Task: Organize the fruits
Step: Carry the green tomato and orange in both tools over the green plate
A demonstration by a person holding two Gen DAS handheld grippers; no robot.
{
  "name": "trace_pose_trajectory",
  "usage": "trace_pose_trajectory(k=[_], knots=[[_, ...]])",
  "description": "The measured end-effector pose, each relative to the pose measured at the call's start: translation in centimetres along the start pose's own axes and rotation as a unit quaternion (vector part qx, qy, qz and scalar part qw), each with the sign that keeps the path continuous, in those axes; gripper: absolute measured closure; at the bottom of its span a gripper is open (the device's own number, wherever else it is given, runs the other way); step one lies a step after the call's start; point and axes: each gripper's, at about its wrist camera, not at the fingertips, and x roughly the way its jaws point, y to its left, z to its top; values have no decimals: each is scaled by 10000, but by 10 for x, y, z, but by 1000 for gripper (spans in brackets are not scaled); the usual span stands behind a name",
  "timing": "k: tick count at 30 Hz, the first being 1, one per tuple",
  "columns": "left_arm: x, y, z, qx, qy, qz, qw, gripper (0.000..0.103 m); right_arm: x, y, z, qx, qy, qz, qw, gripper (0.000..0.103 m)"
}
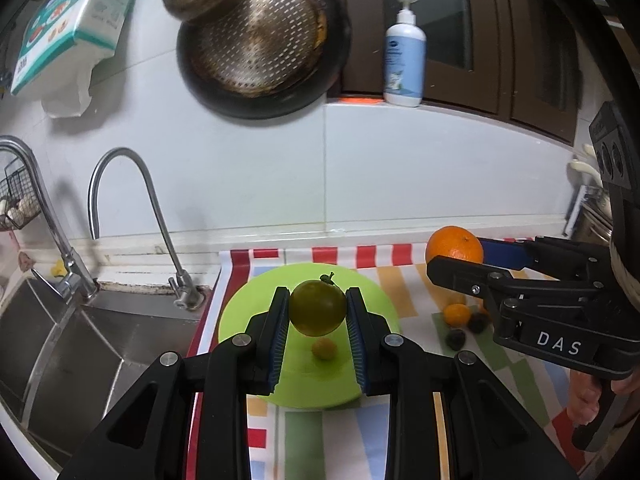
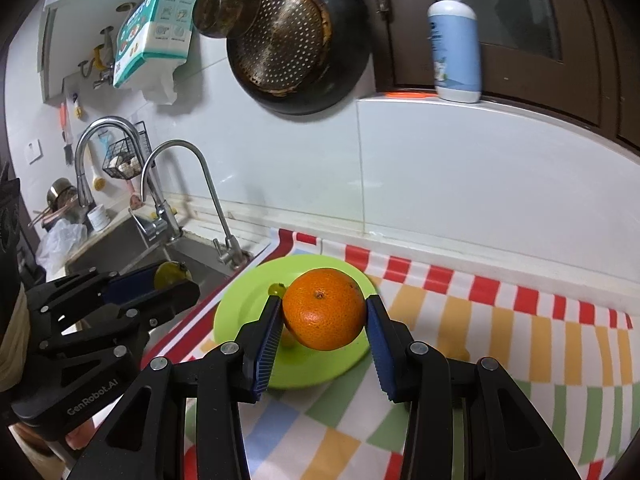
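My left gripper (image 1: 318, 312) is shut on a round green fruit (image 1: 317, 307) with a short stem, held above a lime-green plate (image 1: 372, 300). One small yellow fruit (image 1: 324, 349) lies on that plate. My right gripper (image 2: 324, 316) is shut on an orange (image 2: 324, 309), also above the plate (image 2: 240, 312). In the left wrist view the right gripper (image 1: 460, 256) and its orange (image 1: 454, 245) hang at the right. On the cloth there lie a small orange fruit (image 1: 457, 314) and two dark fruits (image 1: 456, 338). The left gripper (image 2: 176, 280) with the green fruit (image 2: 170, 273) shows at the left of the right wrist view.
A striped, checked cloth (image 2: 500, 340) covers the counter. A steel sink (image 1: 80, 344) with two taps (image 1: 132, 216) lies left of the plate. On the tiled wall hang a black pan (image 1: 260, 40) and a tissue pack (image 1: 76, 20). A pump bottle (image 1: 405, 56) stands on the ledge.
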Motion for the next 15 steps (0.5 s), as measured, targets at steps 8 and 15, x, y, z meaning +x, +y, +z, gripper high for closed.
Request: trace_pose_trajectory(k=[8,15], knots=[[33,19,-1,-133,256,121,9995,75,45,2,11,-57,232,201,9995,60],[66,34,-11,-246,550,166,9980,75,90,-3,6,44,614,310,9976,60]])
